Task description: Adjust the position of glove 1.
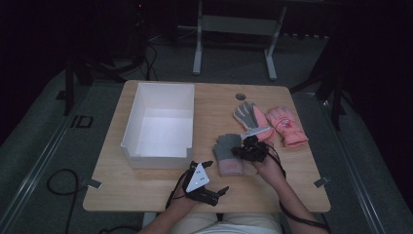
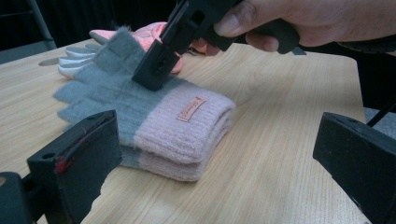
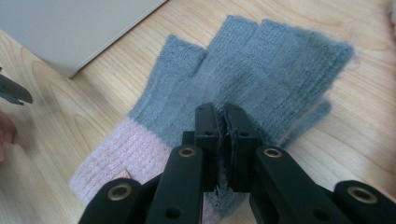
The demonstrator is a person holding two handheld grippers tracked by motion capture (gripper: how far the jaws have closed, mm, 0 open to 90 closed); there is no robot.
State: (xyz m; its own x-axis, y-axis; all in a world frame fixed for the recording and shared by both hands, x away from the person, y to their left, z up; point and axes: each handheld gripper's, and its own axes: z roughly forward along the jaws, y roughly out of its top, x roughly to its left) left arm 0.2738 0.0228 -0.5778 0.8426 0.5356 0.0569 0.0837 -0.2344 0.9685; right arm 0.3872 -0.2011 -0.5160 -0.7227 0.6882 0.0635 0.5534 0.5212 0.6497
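The right gripper, jaws pinched nearly together, presses on the grey-and-pink knit gloves on the table. The left gripper rests nearby, jaws wide.

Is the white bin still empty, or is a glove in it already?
Empty: the white bin shows a bare floor; the grey-and-pink gloves lie outside on the table.

A pair of knitted fingerless gloves, grey with pink cuffs, is lying flat and stacked one on the other on the table, toward its near edge, right of centre, cuffs pointing at that edge, fingers pointing away.
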